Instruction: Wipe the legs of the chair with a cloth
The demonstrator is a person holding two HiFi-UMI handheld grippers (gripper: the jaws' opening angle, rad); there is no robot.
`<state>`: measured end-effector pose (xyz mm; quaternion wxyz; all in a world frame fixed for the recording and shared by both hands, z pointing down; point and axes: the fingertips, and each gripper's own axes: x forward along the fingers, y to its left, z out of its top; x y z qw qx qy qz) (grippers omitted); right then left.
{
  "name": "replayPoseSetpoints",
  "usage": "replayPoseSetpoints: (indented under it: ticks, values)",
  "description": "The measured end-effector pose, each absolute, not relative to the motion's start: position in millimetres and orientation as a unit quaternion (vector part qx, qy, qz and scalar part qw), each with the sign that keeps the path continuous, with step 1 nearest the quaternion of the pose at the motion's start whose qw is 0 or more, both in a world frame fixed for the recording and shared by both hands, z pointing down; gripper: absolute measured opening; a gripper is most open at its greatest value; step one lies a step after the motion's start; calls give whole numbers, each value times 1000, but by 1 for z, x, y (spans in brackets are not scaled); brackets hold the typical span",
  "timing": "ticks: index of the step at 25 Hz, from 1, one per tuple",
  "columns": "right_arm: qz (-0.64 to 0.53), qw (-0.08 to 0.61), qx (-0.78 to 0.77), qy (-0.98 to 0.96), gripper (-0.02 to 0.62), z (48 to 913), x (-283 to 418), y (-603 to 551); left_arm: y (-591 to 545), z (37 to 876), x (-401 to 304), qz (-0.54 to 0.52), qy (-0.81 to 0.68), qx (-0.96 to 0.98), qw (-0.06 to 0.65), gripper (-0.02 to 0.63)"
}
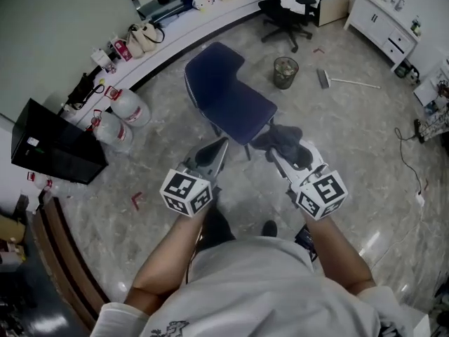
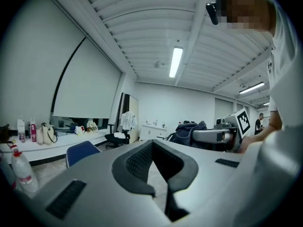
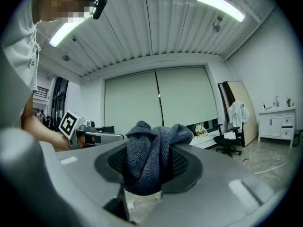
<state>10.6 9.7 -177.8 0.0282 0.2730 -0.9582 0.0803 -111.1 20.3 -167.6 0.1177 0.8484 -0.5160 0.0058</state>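
Note:
A blue chair point(image 1: 228, 97) stands on the marble floor just ahead of me; its seat hides most of its legs. The right gripper point(image 1: 277, 149) is shut on a dark grey knitted cloth point(image 1: 280, 137), which bulges up between its pads point(image 3: 187, 167) as a bunched cloth point(image 3: 151, 150). That gripper hovers over the seat's near right corner. My left gripper point(image 1: 221, 146) hangs by the seat's near edge, its jaws together with nothing in them. In the left gripper view the chair point(image 2: 80, 151) shows low at the left and the cloth point(image 2: 189, 131) at the right.
A mesh wastebasket point(image 1: 285, 72) and a broom point(image 1: 344, 81) lie beyond the chair. A black office chair point(image 1: 287, 12) stands at the back, large water bottles point(image 1: 130, 107) and a black box point(image 1: 56, 142) to the left, white cabinets point(image 1: 382, 23) at the right.

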Motion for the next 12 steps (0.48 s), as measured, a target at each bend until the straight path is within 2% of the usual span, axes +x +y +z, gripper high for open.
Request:
replayPoseSetpoints:
  ticks: [5, 12]
  values:
    - [72, 42, 333, -939, 153, -145, -57, -45, -56, -129, -165, 3, -423, 898, 120, 5]
    - [90, 78, 402, -908, 153, -74, -85, -102, -137, -61, -198, 19, -357, 922, 152, 5]
